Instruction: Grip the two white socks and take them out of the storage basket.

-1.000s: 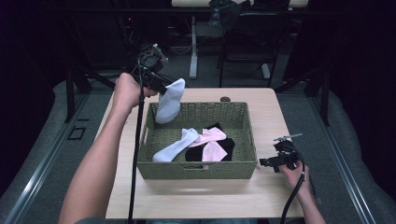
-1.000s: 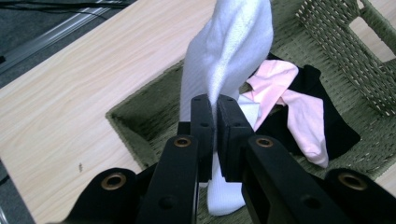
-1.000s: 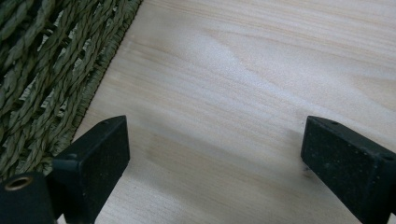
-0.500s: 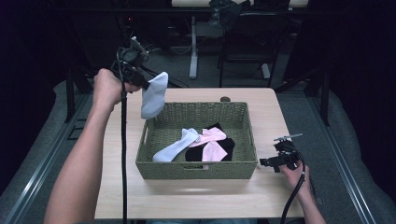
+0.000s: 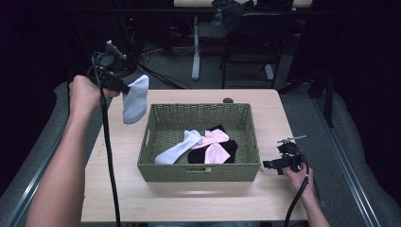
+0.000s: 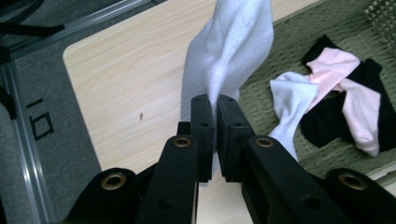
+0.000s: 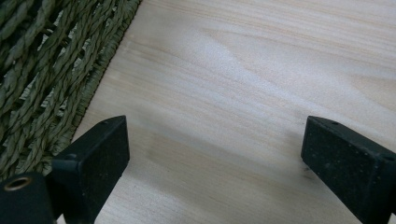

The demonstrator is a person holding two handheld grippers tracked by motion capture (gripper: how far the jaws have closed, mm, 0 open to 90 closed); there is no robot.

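High view: left gripper (image 5: 124, 87) is up over the table's (image 5: 189, 203) far-left corner, pinching a white sock (image 5: 135, 99) that hangs clear of the wood, left of the basket (image 5: 198, 168); a second white sock (image 5: 177, 149), a pink pair (image 5: 213, 146) and something black (image 5: 198, 155), probably socks too, lie in the basket, and the right gripper (image 5: 272, 164) sits low by the basket's right wall. Left gripper view: jaws pressed together on the sock's (image 6: 229, 51) edge, the rest dangling over the table (image 6: 121, 84) beside the basket (image 6: 289, 42). Right gripper view: jaws spread wide, nothing between them, bare wood (image 7: 243, 84) below and the basket's weave (image 7: 51, 70) at left.
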